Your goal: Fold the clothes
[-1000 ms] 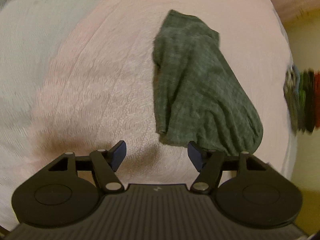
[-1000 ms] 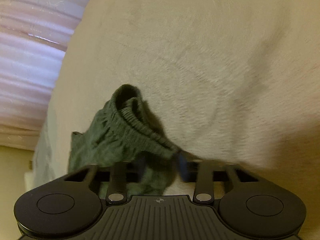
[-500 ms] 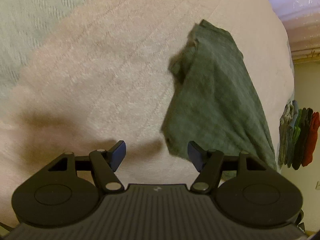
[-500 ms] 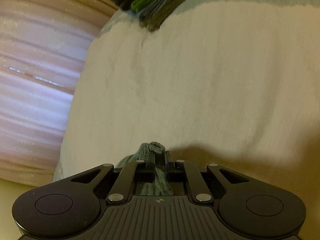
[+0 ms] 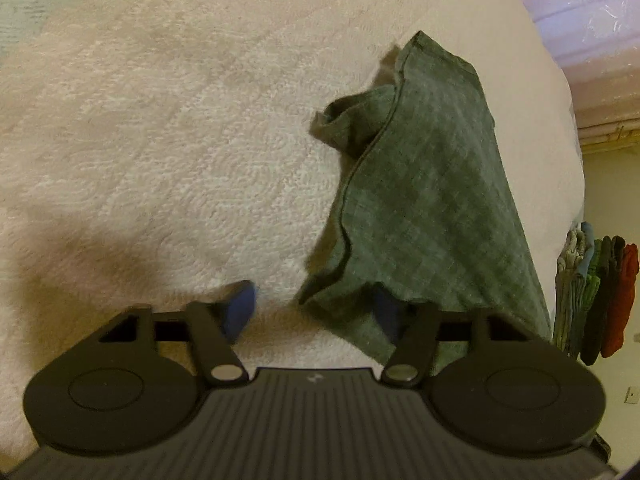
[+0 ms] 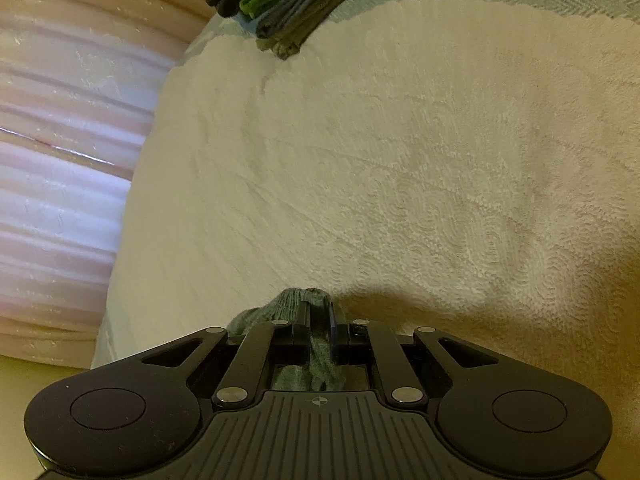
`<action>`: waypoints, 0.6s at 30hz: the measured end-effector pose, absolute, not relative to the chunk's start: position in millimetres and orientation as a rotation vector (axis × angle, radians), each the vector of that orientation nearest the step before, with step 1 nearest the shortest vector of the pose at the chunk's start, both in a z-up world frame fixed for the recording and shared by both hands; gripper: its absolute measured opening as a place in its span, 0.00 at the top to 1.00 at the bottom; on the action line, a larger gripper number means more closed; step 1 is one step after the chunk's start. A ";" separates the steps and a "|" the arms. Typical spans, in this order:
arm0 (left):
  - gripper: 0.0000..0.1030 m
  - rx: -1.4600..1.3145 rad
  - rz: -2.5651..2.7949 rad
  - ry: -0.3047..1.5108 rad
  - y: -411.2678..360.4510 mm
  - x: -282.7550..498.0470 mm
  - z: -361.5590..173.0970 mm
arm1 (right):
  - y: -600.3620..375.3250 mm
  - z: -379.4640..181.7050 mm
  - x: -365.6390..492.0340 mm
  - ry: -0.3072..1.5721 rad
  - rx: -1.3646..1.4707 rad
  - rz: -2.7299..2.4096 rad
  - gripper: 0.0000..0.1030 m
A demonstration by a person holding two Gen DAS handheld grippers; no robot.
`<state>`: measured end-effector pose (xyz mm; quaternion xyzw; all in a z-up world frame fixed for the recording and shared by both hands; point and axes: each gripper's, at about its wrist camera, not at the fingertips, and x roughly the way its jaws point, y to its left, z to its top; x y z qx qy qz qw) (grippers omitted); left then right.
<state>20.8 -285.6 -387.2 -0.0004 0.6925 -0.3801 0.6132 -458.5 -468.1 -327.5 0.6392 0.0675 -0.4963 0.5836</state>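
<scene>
The left gripper (image 5: pixel 314 312) stands spread wide, clasping nothing; its blue fingertips (image 5: pixel 240 308) hover low over the cream towel (image 5: pixel 160 140), and the near corner of the green garment (image 5: pixel 424 200) drapes across the finger at 3 o'clock without being pinched. From that gripper, open towel runs from 9 o'clock round to 12, bare and flat, with the towel's rounded border curving away at 1 to 2 o'clock against a pale pink ribbed surface (image 5: pixel 592 40). The right gripper (image 6: pixel 319 320) is clamped on a bunched fold of the same garment (image 6: pixel 308 304), with cloth showing between and behind its fingers; ahead of it, from 11 to 3 o'clock, the towel (image 6: pixel 400 180) lies free. A stack of folded clothes (image 6: pixel 280 8) sits at its 12 o'clock, past the towel's far edge, and shows at 3 o'clock in the left view. The garment is dark green with a faint check, stretched in a taut slanted sheet, one hemmed side wavy and a loose flap curled under at its far end. Compared with half a second ago, the cloth lies nearer the left gripper, now overlapping one finger, and the curled flap has opened out more; the right gripper's clamp is unchanged.
</scene>
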 end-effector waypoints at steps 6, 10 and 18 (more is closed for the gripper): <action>0.98 -0.105 -0.982 1.520 -294.7 39.1 -326.4 | -476.2 -295.1 -460.2 0.134 1.493 -1.068 0.94; 0.98 -0.163 -1.121 1.380 -318.5 69.3 -247.4 | -489.6 -247.4 -445.6 0.108 1.440 -0.984 0.94; 0.98 -0.162 -1.309 1.121 -414.2 125.4 -131.0 | -559.5 -165.3 -379.1 0.080 1.372 -0.888 0.94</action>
